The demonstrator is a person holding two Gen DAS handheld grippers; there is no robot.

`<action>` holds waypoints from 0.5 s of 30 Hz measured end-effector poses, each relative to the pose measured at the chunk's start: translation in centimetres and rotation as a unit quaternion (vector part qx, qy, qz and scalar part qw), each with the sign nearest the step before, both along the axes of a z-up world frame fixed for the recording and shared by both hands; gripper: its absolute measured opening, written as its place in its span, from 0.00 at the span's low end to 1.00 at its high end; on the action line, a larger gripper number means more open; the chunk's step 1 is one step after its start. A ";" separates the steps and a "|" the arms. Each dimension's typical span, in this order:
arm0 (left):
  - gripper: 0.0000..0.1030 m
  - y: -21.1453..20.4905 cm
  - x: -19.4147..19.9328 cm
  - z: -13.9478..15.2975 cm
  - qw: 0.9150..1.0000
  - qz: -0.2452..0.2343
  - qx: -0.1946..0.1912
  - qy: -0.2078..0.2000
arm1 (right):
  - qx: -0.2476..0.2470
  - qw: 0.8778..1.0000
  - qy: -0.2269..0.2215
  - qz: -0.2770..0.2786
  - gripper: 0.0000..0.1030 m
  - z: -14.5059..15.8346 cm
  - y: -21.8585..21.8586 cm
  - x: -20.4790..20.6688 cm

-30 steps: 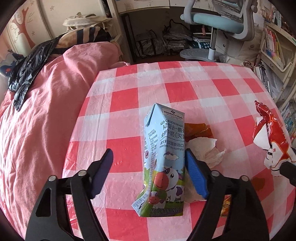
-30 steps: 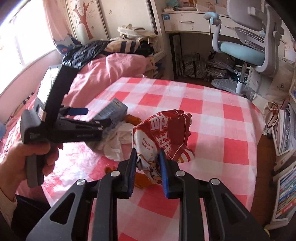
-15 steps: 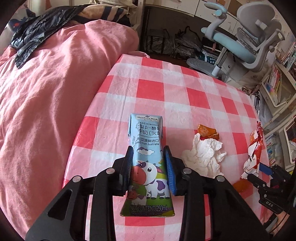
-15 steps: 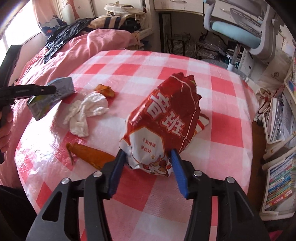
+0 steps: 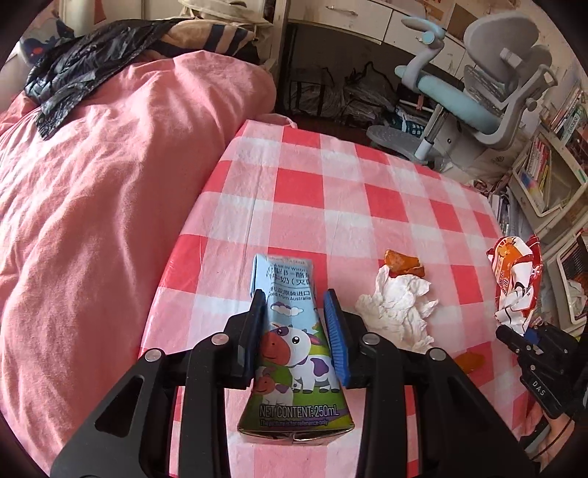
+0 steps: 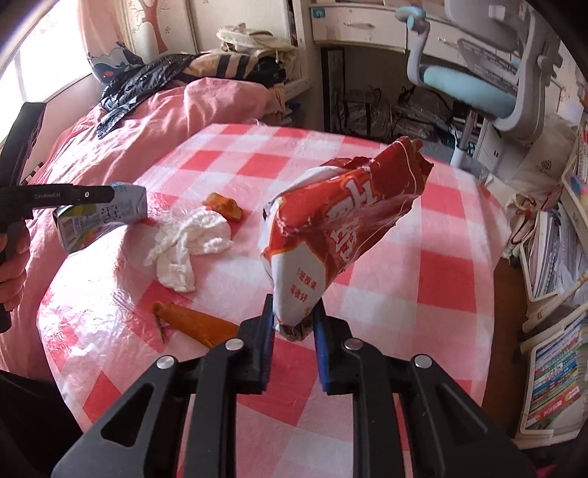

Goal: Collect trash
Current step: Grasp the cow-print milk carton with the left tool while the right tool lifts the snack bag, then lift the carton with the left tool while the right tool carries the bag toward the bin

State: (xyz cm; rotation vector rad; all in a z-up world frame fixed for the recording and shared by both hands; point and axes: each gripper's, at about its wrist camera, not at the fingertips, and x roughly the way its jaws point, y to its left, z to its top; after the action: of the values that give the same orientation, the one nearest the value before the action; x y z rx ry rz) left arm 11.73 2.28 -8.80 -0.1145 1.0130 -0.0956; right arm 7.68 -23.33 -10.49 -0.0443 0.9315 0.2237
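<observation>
This is a lived-in bedroom that doubles as a study. A bed with a pink duvet (image 5: 110, 206) stands beside a table under a red-and-white checked cloth (image 5: 330, 191), while a grey-and-blue desk chair (image 6: 477, 84), a white desk (image 6: 367, 25) and crowded bookshelves (image 6: 558, 353) line the walls.

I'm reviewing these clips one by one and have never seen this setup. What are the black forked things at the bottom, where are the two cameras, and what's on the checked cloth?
There is no robot: a person holds a pair of black tongs in each hand, with a fisheye camera on each looking along its two fingers. The left tongs are shut on a light-blue milk carton with a cartoon cow. The right tongs are shut on the bottom end of a crumpled red-and-white snack bag, lifted off the table. On the red-and-white checked tablecloth lie a crumpled white tissue and two orange peel-like scraps.
</observation>
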 end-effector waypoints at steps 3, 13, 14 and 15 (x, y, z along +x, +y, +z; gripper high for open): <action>0.26 -0.5 -0.5 0.5 1.000 -0.007 0.003 -0.005 | -0.012 1.000 -0.017 0.012 0.19 0.7 0.8 -0.5; 0.31 -2.5 -1.9 -3.2 0.992 -0.061 0.094 0.058 | -0.024 0.998 -0.044 0.041 0.19 1.9 2.5 -1.8; 0.31 -2.4 -2.1 -3.4 0.992 -0.059 0.095 0.057 | -0.024 0.998 -0.045 0.042 0.19 2.0 2.6 -1.9; 0.31 -2.3 -2.1 -3.4 0.992 -0.057 0.096 0.056 | -0.024 0.998 -0.046 0.042 0.19 2.0 2.6 -2.0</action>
State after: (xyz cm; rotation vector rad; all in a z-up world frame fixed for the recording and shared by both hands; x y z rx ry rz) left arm 9.59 -0.04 -12.23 0.1137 1.1363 -0.0955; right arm 5.67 -20.70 -8.50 -0.1368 0.8442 0.2758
